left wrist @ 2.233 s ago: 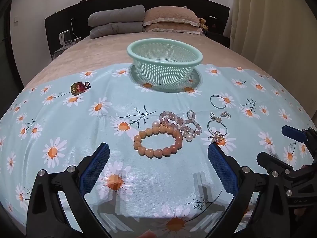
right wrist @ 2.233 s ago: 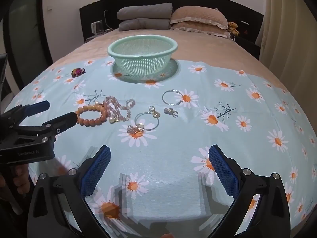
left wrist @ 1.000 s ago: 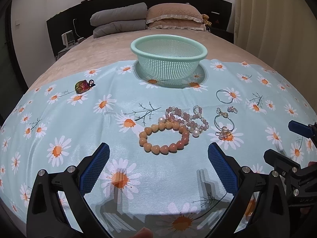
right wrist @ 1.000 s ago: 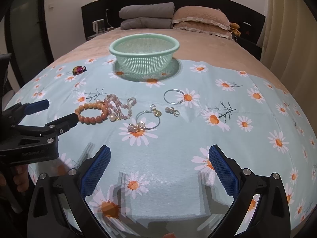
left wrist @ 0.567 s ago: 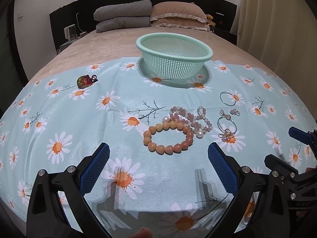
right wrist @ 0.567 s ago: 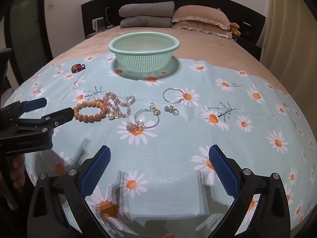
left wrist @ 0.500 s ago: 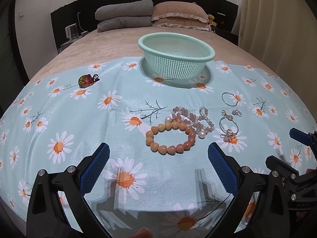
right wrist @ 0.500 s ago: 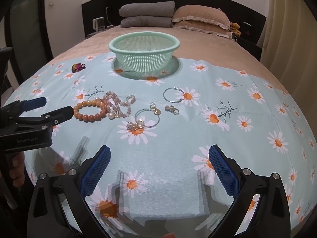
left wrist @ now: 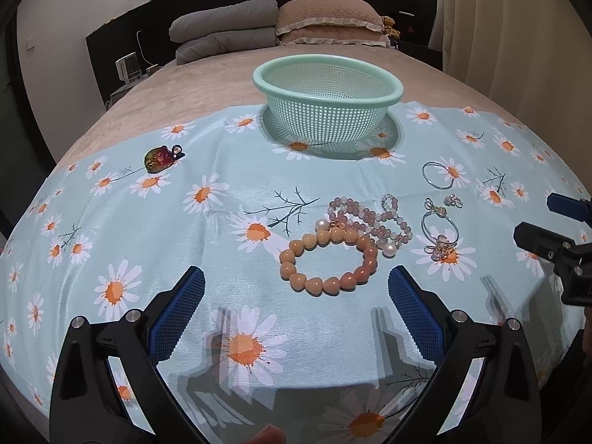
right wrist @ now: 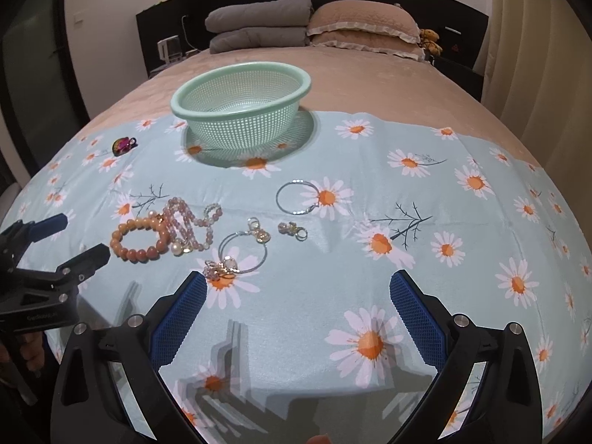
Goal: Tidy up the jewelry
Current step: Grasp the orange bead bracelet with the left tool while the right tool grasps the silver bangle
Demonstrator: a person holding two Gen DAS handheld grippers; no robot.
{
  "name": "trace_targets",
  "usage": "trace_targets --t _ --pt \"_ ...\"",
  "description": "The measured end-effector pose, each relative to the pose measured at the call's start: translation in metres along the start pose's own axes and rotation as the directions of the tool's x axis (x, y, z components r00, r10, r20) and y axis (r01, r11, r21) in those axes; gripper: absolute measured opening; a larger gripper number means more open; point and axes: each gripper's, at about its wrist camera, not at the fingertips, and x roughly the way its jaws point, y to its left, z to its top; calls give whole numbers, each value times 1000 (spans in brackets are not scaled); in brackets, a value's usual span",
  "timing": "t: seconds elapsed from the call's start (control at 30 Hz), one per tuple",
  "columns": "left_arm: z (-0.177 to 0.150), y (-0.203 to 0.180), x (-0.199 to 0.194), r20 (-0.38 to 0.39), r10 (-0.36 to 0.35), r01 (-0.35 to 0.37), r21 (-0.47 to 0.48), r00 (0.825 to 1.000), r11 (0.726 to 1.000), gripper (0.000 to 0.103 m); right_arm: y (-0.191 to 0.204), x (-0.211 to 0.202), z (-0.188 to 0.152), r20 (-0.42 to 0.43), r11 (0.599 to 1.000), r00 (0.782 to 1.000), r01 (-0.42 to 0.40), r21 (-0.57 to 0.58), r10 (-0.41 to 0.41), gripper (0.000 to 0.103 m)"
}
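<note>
Far left of my left gripper (left wrist: 296, 309): small iridescent charm (left wrist: 160, 158), well apart from everything else. Left jaws spread wide, empty, hovering over the daisy cloth (left wrist: 155, 229). Dead ahead, just past the fingertips: orange bead bracelet (left wrist: 329, 259), touching the pink bead strand (left wrist: 364, 218) behind it. I judge that's the first pick. Plan: grip the near arc of the orange loop, clear of the pink strand, so I don't drag both. Straight beyond: mint mesh basket (left wrist: 327, 100), nothing visible inside.

Right gripper (right wrist: 298, 310) also wide open, holding nothing. Ahead-left of it: wire hoop with charm cluster (right wrist: 240, 255); further ahead a small clasp piece (right wrist: 292, 230) and a plain silver ring (right wrist: 298, 198). Thin wire, so I'd pinch at the charm cluster, not the hoop.
</note>
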Motion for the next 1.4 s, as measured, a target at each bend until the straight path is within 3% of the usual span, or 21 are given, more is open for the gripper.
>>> trace_targets --t 0.17,0.33,0.4,0.5,0.67,0.83,1.27,1.37,1.4 --pt "3 6 12 -32 -7 7 -6 999 1000 97 -4 21 24 -30 998 997 -68 6 68 95" --pt "13 13 33 -58 -18 18 -3 998 1000 97 0 47 47 -20 999 1000 -19 -49 18 95" --pt "16 16 45 -89 -70 70 -3 994 998 97 0 63 52 -38 998 999 -25 -55 23 95" --pt "16 17 60 -126 -41 45 34 991 998 97 -2 88 55 -80 998 997 -21 -56 16 95" --pt "18 24 78 -155 -61 67 30 986 997 98 -5 118 57 -119 997 991 -74 -33 70 95" --pt "8 22 84 -57 -57 61 66 997 996 99 2 129 47 -89 997 996 -37 -62 31 97" --pt "5 23 83 -19 -60 61 57 998 996 99 2 127 40 -54 998 998 -25 -61 21 96" --pt "5 22 82 -11 -67 67 64 998 996 96 4 125 40 -51 997 998 -33 -65 30 89" --pt "5 21 80 -5 -89 89 72 996 993 84 4 122 39 -47 996 998 -44 -73 40 74"
